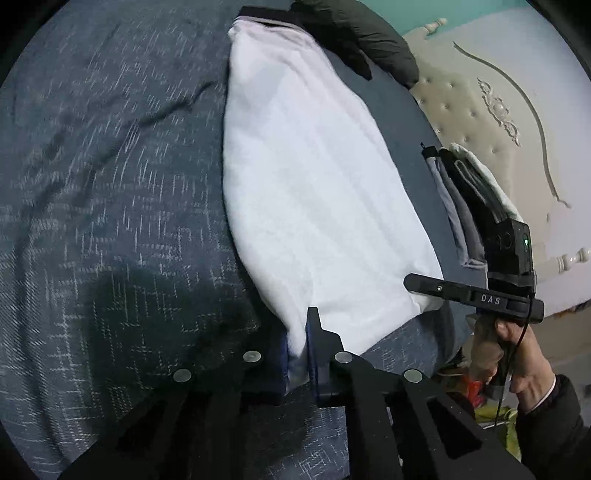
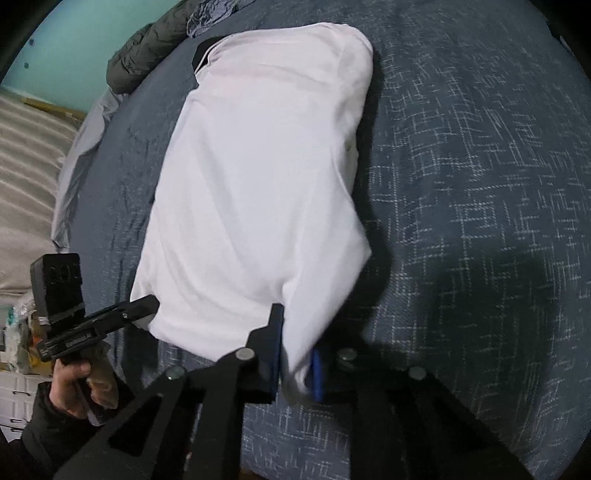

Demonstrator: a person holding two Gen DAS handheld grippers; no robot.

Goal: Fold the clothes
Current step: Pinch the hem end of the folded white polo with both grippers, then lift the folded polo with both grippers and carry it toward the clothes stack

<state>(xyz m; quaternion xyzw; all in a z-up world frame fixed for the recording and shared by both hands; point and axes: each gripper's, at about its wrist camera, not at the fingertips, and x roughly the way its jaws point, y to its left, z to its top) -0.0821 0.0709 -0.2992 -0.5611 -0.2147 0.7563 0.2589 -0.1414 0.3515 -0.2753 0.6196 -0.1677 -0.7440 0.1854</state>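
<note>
Both tongs were pinching the near hem of the white shirt [image 1: 310, 177]: left gripper [image 1: 300, 354] on one corner, right gripper [image 2: 297, 363] on the other. I read it as the lengthwise fold, hem about to go up to the collar. Next move needed both corners lifted level and carried together. Shirt lay flat on the blue-grey bedspread [image 1: 110, 184]; padded headboard [image 1: 480, 122], teal wall [image 2: 74, 48], dark jacket [image 1: 354, 33] beyond.

1. The dark jacket [image 1: 354, 33] is cut off by the top edge.
2. The white garment's [image 2: 258, 184] near corner blurs between the right claw's [image 2: 295, 373] pads.
3. Clutter below the bed [image 1: 92, 184] edge is too small to identify.
</note>
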